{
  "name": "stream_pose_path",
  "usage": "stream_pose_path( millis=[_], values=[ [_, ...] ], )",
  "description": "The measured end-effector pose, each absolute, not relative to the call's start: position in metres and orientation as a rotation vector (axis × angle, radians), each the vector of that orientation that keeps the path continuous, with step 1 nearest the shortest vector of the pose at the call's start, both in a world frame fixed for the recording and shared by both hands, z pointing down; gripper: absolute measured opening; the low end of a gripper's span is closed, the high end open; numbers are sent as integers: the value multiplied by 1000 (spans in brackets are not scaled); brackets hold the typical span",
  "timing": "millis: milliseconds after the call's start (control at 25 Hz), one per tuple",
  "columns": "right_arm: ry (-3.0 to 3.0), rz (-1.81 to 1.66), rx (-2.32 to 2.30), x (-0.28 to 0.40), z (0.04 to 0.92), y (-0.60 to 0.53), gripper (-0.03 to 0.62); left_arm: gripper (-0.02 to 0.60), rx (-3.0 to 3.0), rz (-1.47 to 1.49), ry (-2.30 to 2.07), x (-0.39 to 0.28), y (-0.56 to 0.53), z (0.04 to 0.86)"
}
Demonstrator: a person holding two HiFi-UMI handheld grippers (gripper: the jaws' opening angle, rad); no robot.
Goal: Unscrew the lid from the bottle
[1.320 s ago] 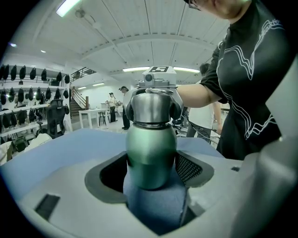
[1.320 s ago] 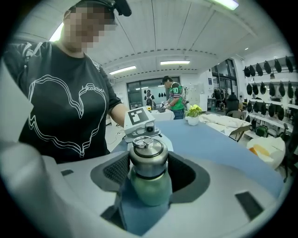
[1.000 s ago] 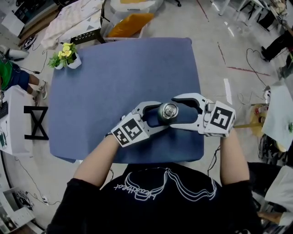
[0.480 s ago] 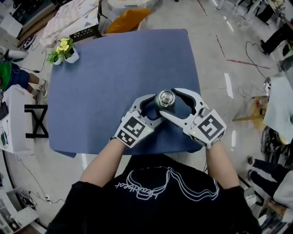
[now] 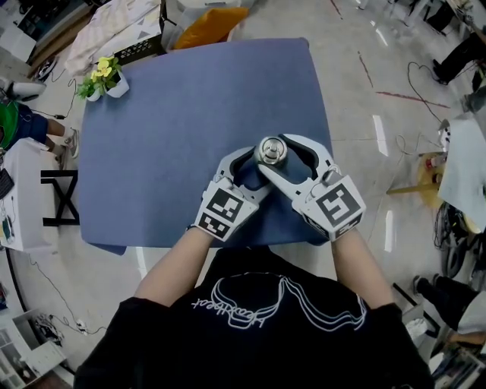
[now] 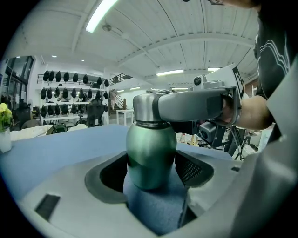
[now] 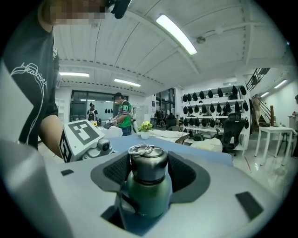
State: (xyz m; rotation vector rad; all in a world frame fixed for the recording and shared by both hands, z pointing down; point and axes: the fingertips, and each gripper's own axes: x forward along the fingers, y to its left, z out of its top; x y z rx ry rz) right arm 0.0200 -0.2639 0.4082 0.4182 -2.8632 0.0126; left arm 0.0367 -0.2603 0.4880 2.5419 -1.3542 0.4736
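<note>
A green metal bottle [image 6: 151,148] with a steel lid [image 5: 270,150] stands on the blue table [image 5: 182,99], near its front edge. My left gripper [image 5: 257,169] reaches in from the near left and is shut on the green body [image 7: 149,197], which fills its jaws in the left gripper view. My right gripper [image 5: 278,152] comes from the near right at lid height. Its jaws have just been closing, with the lid [image 7: 148,163] between them. Both mesh pads [image 7: 116,173] now look to touch the lid's sides. One right finger [image 6: 191,104] crosses the lid [image 6: 143,108] in the left gripper view.
A small pot of yellow flowers [image 5: 102,76] stands at the table's far left corner. An orange cushion [image 5: 209,19] and a cloth-covered table lie beyond the far edge. A black frame [image 5: 57,201] stands on the floor left of the table. A person in green [image 7: 123,116] stands far off.
My right gripper has swung from the bottle's right side round to its near right, and its jaws have drawn in onto the lid. The left gripper has turned slightly, still on the bottle.
</note>
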Motion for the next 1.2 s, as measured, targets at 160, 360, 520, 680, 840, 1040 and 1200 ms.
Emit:
stream_pose_path(
  millis=[160, 360, 520, 680, 840, 1040, 1200],
  values=[
    [-2855, -26, 417, 18, 414, -261, 253, 325, 2528, 483, -1360, 35, -259, 492],
    [-2861, -35, 402, 17, 413, -260, 252, 326, 2550, 489, -1331, 34, -258, 491],
    [-2859, -35, 339, 19, 412, -260, 252, 325, 2585, 520, -1286, 36, -259, 490],
    [-2862, -29, 232, 20, 414, -259, 252, 327, 2618, 567, -1217, 37, -259, 492],
    [-2851, -41, 119, 19, 415, -261, 251, 325, 2670, 602, -1113, 36, -261, 493],
    [-2829, -52, -36, 18, 415, -261, 250, 327, 2748, 651, -952, 36, -262, 493],
    [-2804, -50, -159, 17, 415, -261, 252, 327, 2787, 697, -846, 36, -262, 492]
  ],
)
